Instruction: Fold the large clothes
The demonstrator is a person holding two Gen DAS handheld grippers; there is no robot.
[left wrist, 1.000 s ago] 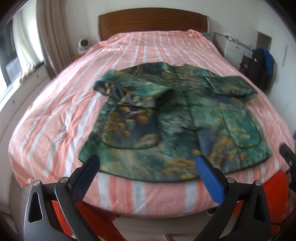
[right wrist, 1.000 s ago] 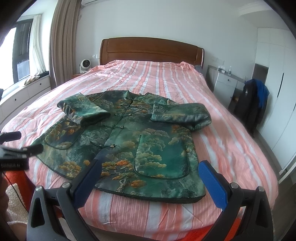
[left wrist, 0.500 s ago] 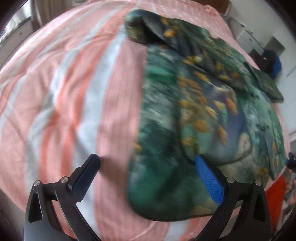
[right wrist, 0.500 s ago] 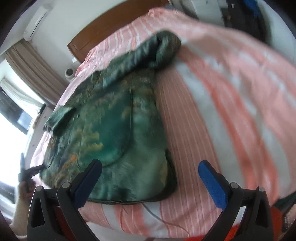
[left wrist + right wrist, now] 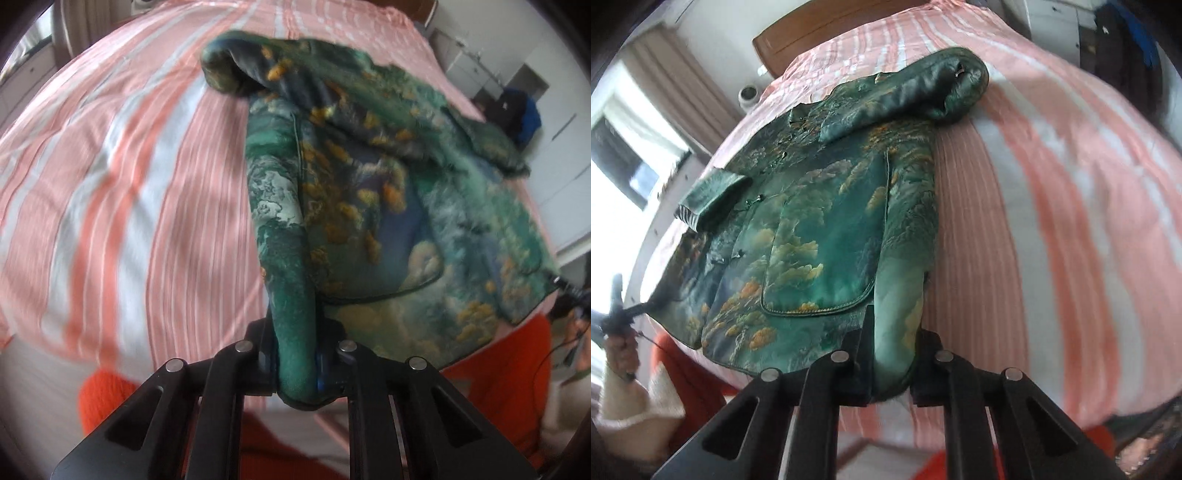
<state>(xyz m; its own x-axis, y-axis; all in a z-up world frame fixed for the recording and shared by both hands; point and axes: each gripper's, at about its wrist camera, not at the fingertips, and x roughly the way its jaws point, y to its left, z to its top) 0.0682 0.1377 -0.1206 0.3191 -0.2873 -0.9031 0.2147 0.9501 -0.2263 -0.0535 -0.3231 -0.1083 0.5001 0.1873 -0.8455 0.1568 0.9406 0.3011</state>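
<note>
A green brocade jacket with orange and blue landscape print lies front-up on the bed, both sleeves folded across the chest. My left gripper is shut on the jacket's bottom left hem corner, the cloth bunched between its jaws. My right gripper is shut on the jacket at its bottom right hem corner. The left gripper also shows at the far left of the right wrist view, at the hem. Both corners are at the bed's foot edge.
The bed has a pink-and-white striped cover and a wooden headboard. White drawers and a chair with dark clothes stand to the right. A window and curtain are on the left. An orange garment lies below the foot edge.
Both grippers were open above the bed's foot edge. They moved down to the jacket's two bottom corners and closed on the hem.
</note>
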